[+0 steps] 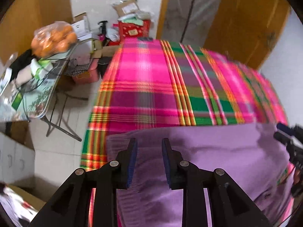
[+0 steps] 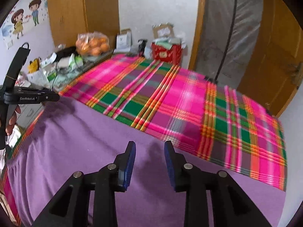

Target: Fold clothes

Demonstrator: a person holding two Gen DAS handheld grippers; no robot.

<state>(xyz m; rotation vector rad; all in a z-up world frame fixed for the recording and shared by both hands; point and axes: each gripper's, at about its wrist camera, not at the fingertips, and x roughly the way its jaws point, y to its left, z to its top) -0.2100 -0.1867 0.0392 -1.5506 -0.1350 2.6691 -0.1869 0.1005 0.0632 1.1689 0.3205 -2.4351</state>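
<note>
The left gripper [image 1: 148,141] has its jaws apart with nothing between them; its blue-padded fingertips [image 1: 132,157] hang above the purple garment [image 1: 217,160]. The right gripper [image 2: 149,144] is likewise spread wide and empty, poised over the same cloth. In the left wrist view the right gripper shows as a dark shape at the right edge, and in the right wrist view the left one appears at the left edge, gripped by a hand [image 2: 11,119].

The garment is a plain lilac-purple piece, spread flat on the near part of the plaid sheet [image 1: 151,87]. Its surface looks mostly smooth, with soft shallow ripples and the grippers' shadows lying across it. Its far edge runs fairly straight across the sheet, and one end, on the left in the right wrist view, has a gathered, finely ribbed band. What kind of garment it is cannot be told.

The sheet is checked in vivid pink, green, orange and yellow, and covers a bed-like surface. Beyond it to the left stands a folding table [image 1: 47,102] crowded with clutter, with a bag of oranges [image 1: 54,37] on top. A red box [image 2: 166,52] sits by the far wall, flanked by wooden doors [image 2: 274,56].
</note>
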